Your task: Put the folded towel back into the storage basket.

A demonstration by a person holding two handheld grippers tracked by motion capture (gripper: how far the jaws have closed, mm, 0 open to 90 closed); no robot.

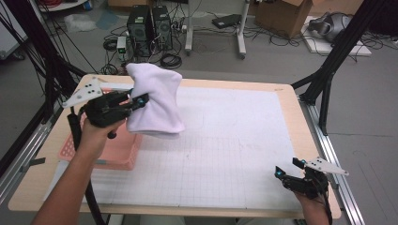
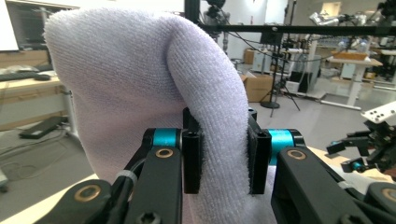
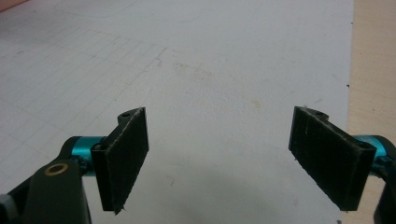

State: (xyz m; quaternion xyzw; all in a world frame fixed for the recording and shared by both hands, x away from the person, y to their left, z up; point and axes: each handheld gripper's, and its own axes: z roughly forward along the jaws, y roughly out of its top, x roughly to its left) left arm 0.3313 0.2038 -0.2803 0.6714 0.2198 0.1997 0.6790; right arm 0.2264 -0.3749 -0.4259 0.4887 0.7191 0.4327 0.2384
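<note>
A white towel (image 1: 155,98) hangs in the air over the table's left part, bunched into a thick fold. My left gripper (image 1: 133,101) is shut on that fold, and in the left gripper view the towel (image 2: 140,84) bulges up between the two black pads (image 2: 192,161). Below and left of it lies a pink basket (image 1: 115,154). My right gripper (image 1: 287,168) rests at the table's front right corner, jaws wide open. In the right gripper view the right gripper (image 3: 224,156) has only the white gridded mat (image 3: 210,70) between its pads.
The white gridded mat (image 1: 220,145) covers most of the wooden table (image 1: 291,93). Black frame struts (image 1: 328,70) stand at the right and left edges. Computers, cables and boxes sit on the floor beyond the far edge.
</note>
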